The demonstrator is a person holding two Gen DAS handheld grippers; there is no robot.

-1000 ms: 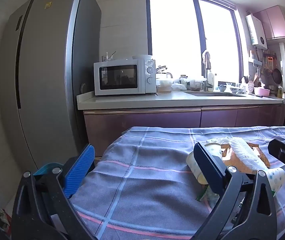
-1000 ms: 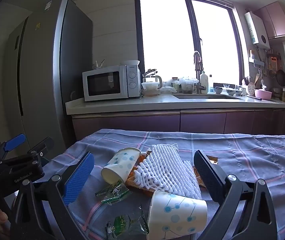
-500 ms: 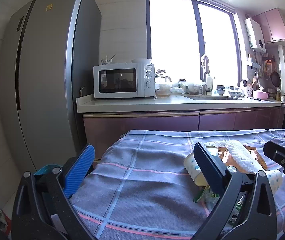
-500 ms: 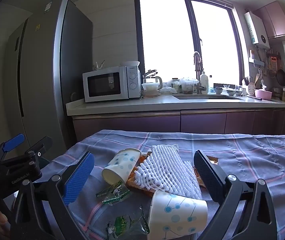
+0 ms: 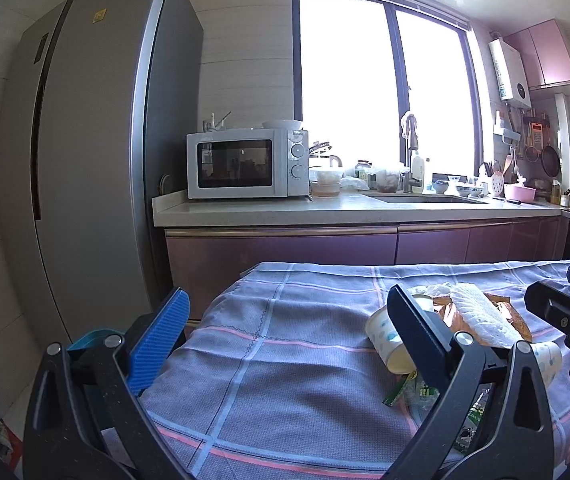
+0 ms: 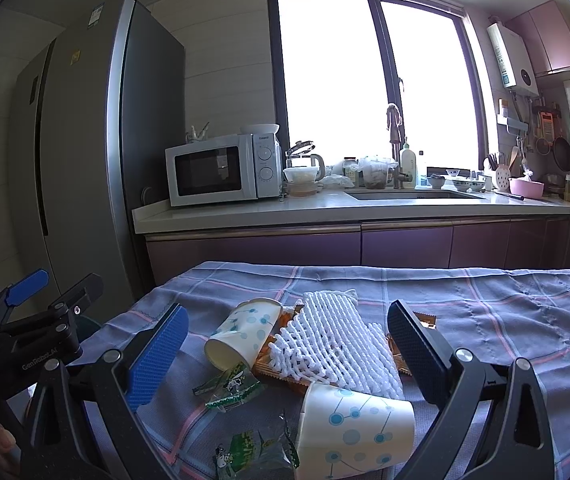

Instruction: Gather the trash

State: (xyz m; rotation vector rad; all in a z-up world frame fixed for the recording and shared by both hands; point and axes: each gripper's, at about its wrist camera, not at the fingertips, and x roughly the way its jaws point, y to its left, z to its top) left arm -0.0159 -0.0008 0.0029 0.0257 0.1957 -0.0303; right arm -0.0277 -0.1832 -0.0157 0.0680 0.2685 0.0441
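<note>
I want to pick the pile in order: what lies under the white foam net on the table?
Under the white foam net lies a brown-orange wrapper, its edges showing on both sides. Whatever else lies beneath is covered.

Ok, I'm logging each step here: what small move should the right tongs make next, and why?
Probably ease the open right tongs down onto the near paper cup. It lies tipped on the tablecloth right under them, the closest trash, and nothing is held yet.

left hand-held gripper [image 5: 285, 336] agape, right hand-held gripper [image 6: 287, 344] agape
</note>
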